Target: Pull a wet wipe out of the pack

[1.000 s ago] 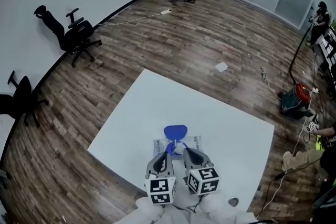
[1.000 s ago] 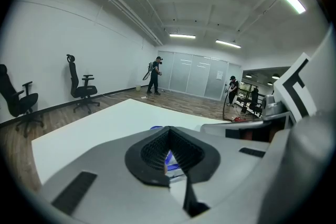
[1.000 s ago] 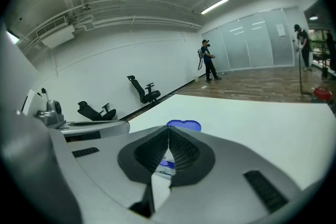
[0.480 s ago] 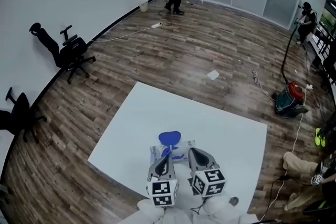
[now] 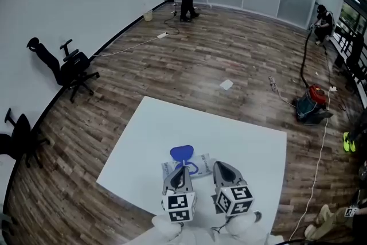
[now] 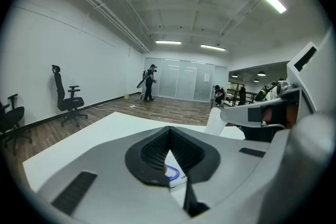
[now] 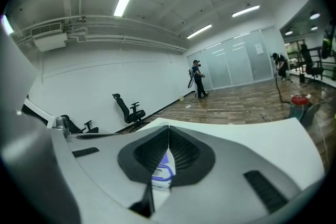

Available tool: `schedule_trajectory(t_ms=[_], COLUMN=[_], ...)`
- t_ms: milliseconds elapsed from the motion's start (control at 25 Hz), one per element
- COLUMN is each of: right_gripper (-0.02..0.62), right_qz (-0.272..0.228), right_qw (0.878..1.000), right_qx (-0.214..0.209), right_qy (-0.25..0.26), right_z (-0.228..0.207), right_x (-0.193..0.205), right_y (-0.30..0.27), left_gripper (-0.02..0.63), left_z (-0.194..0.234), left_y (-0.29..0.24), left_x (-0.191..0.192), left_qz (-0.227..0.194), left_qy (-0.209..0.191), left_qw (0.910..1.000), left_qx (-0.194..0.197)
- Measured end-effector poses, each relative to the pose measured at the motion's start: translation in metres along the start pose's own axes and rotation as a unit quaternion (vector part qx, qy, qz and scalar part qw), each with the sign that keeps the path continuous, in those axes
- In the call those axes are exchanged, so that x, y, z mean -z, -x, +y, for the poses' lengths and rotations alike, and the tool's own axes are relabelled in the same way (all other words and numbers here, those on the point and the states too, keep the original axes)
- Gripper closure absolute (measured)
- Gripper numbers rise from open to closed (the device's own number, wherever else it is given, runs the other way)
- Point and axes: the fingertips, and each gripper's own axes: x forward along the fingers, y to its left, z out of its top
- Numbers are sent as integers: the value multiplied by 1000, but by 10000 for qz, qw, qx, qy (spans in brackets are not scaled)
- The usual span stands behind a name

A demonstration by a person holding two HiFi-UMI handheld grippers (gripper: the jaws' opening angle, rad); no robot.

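White table (image 5: 172, 123) on a wood-plank floor fills the near view, with both tools low over it, side by side. The left gripper (image 5: 183, 170) has its jaws closed tip to tip, and so does the right gripper (image 5: 218, 165). Neither pinches anything I can make out. The wet-wipe pack (image 5: 199, 163) lies flat just under and ahead of the left gripper's tips, and to the left of the right gripper. Its blue lid (image 5: 182, 152) is flipped open on the far side. Whether the left tips touch the pack, I cannot tell.
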Motion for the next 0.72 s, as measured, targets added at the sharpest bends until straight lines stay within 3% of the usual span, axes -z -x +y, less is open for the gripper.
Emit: schedule_trajectory(t_ms=[720], right_gripper=[582], right_qz=[22], right_qw=[10000], right_qx=[39], right_qy=[3], right_z=[-2], right_x=[4], right_y=[3], left_gripper=[610], left_z=[-10], left_y=[-2], left_x=[-5], left_qz=[-85], left_qy=[-41], left_qw=[9999], left_qx=[60])
